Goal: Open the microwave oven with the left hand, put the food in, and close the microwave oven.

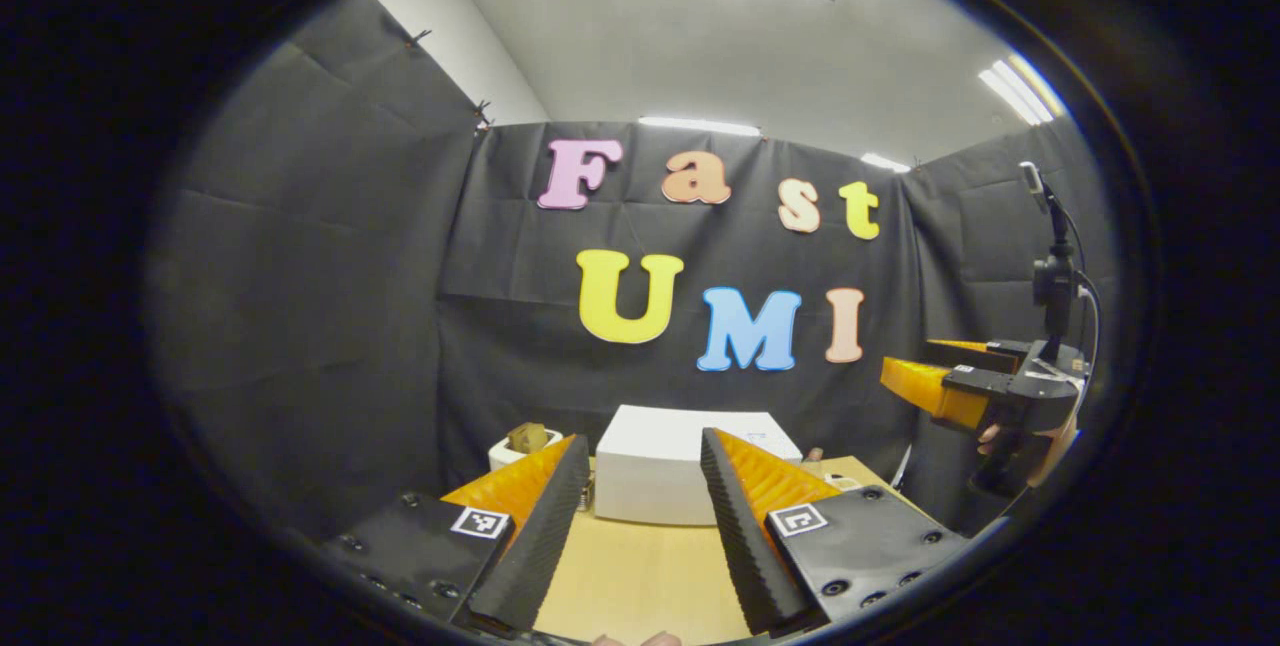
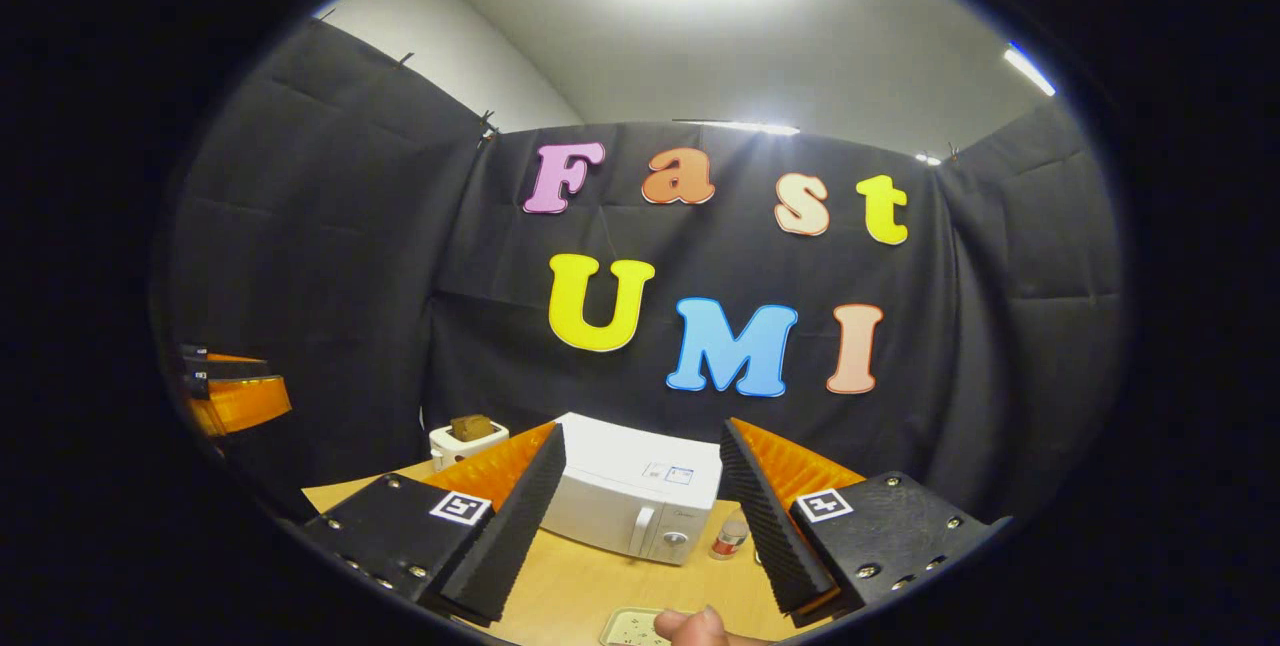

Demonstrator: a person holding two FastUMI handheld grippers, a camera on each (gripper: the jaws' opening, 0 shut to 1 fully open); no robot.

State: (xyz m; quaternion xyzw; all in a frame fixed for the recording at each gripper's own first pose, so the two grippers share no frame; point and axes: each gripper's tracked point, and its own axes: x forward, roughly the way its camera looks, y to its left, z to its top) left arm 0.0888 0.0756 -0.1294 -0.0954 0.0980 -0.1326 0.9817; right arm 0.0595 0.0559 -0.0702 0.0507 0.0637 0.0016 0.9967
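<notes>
The white microwave (image 1: 655, 481) stands at the back of the wooden table (image 1: 630, 576), its door shut, with the handle (image 2: 641, 530) and a knob on its right side. My left gripper (image 1: 643, 441) hovers in front of it, open, nothing between its fingers. My right gripper (image 2: 642, 429) is open too, raised above the table and facing the microwave (image 2: 630, 491). The right gripper (image 1: 940, 391) also shows far right in the left gripper view, held by a hand (image 1: 1005, 446). The left gripper (image 2: 235, 396) appears at the left edge of the right gripper view.
A small white toaster (image 2: 467, 440) with a brown piece of bread in it stands left of the microwave. A little jar (image 2: 731, 538) sits to the microwave's right. At the table's near edge lies a pale tray (image 2: 628, 626), with a fingertip (image 2: 692, 626) beside it.
</notes>
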